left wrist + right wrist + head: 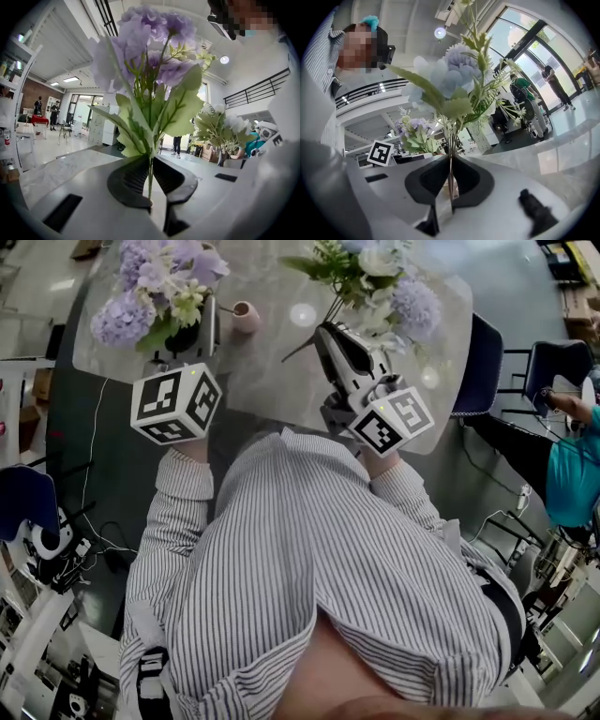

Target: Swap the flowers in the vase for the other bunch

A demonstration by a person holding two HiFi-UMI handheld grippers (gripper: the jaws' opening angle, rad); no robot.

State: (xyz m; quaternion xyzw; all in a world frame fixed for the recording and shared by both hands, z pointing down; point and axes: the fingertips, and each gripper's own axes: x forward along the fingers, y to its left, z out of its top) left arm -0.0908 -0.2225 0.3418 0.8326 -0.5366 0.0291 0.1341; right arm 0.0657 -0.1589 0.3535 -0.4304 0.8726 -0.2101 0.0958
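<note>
In the head view, my left gripper (190,337) holds a bunch of purple flowers (157,285) above the marble table (272,376). In the left gripper view, the jaws (151,161) are shut on its thin green stem, and the purple blooms (152,44) stand upright. My right gripper (330,331) holds the other bunch (380,277), pale blue and white with green sprigs. In the right gripper view, its jaws (450,161) are shut on those stems (450,140). A small pink vase (247,317) stands on the table between the two grippers, with no flowers in it.
A dark blue chair (483,362) stands at the table's right edge. A person in a teal top (572,474) sits further right. Cables and equipment (47,549) lie on the floor at the left. Other people stand far off in the hall (555,84).
</note>
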